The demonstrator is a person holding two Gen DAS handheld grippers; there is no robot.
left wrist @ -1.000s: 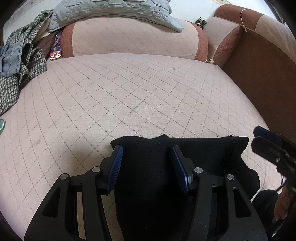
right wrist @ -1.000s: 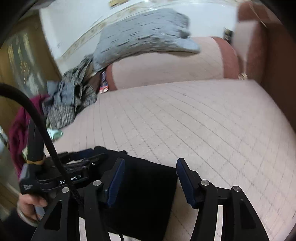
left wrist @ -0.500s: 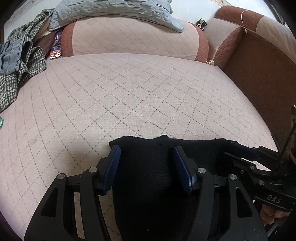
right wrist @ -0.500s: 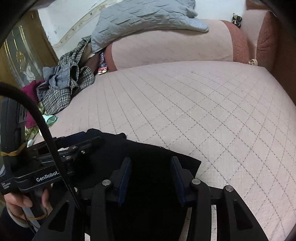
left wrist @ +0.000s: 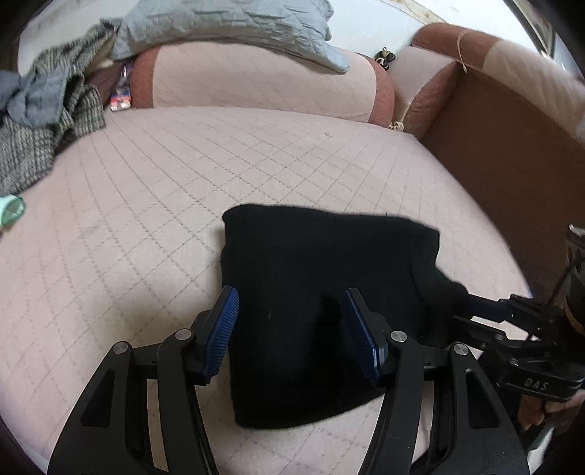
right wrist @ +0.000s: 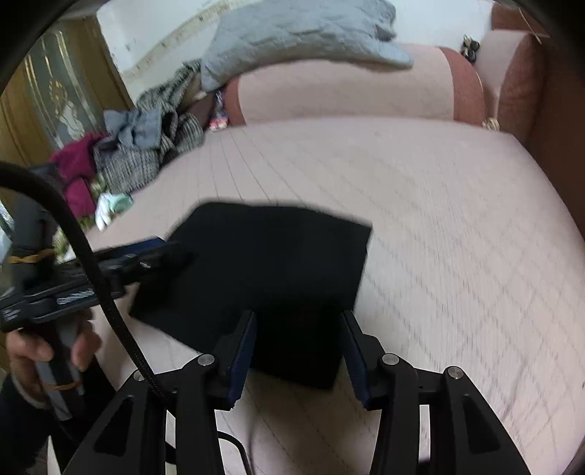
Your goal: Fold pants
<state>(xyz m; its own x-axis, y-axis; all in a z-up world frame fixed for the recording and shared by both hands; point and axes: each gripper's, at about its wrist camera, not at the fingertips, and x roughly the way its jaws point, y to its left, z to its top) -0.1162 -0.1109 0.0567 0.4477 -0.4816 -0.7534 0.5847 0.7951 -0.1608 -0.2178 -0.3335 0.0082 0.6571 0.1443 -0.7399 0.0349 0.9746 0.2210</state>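
1. The black pants [left wrist: 321, 307] lie as a compact, roughly square bundle on the quilted pink bed [left wrist: 153, 204], near its front edge. The layers look stacked with fairly even edges, so the folding seems close to done, judging from the shape alone.

2. The left gripper [left wrist: 290, 329] sits low over the near part of the bundle with its blue pads spread wide, one just past the left edge of the cloth and one over its middle. It is released and grasps nothing; the position suits pressing or releasing the fold rather than carrying it.

3. The right gripper [right wrist: 298, 343] is at the bundle's near right corner, its pads likewise apart with black cloth showing between them but not pinched. It is released too. In the left wrist view its tips reach the cloth's right flank [left wrist: 486, 310], probably to tidy a bulge there.

4. Both views are smeared by motion, so exact contact between pads and cloth cannot be told.

5. The bundle sits on open mattress, well apart from the heap of other clothes [right wrist: 146, 153] at the far left, likely so that nothing gets mixed in.

6. A grey quilted blanket [left wrist: 226, 25] is draped over the pink bolster [left wrist: 256, 87] at the head, and the brown upholstered frame [left wrist: 493, 146] runs along the right side.
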